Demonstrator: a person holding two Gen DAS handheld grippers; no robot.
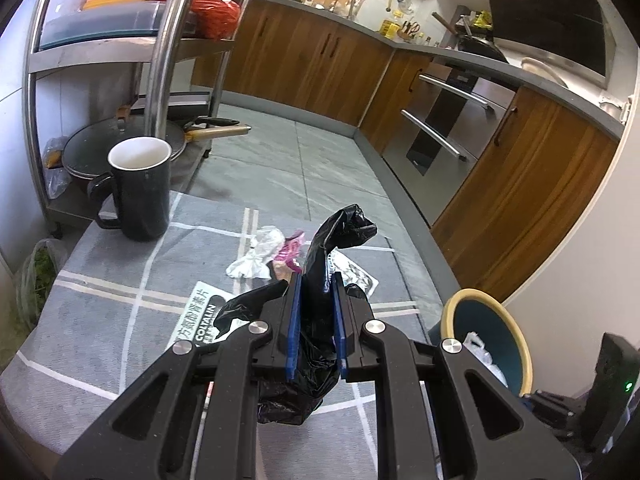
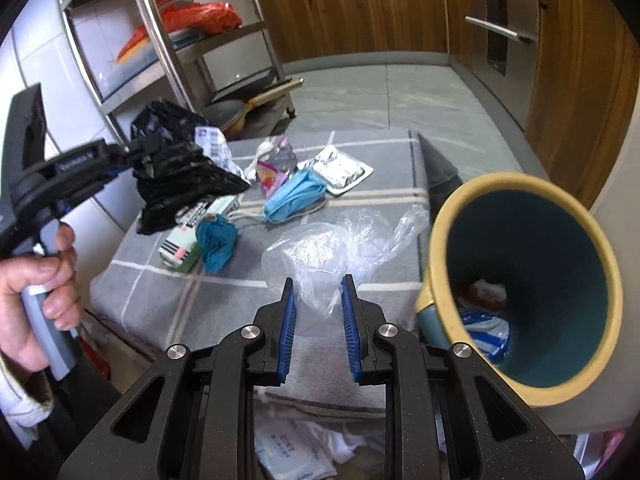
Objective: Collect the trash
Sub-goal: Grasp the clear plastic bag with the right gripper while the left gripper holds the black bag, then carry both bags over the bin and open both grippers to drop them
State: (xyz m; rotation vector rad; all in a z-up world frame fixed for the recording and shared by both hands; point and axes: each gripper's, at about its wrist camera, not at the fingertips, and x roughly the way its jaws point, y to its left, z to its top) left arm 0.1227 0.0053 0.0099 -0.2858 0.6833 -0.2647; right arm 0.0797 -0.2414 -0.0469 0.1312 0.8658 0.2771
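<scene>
My left gripper (image 1: 316, 280) is shut on a crumpled black plastic bag (image 1: 320, 248) and holds it above the grey checked cloth (image 1: 120, 300). In the right wrist view the same black bag (image 2: 180, 176) hangs at the left, above a small box (image 2: 180, 248). A person's hand (image 2: 40, 264) holds that gripper's handle. My right gripper (image 2: 318, 280) is shut on a puffy clear plastic bag (image 2: 316, 252), just left of the yellow-rimmed teal bin (image 2: 440, 220). Some trash lies inside the bin. A blue face mask (image 2: 296, 196), a blister pack (image 2: 340, 170), a teal crumpled scrap (image 2: 218, 240) and a pink wrapper (image 2: 272, 176) lie on the cloth.
A dark mug (image 1: 140, 192) stands at the cloth's far left corner. A white tissue (image 1: 256, 260) and a printed leaflet (image 1: 200, 316) lie near the black bag. A steel rack (image 1: 160, 40) with pans stands behind, and wooden cabinets (image 1: 520, 200) run along the right.
</scene>
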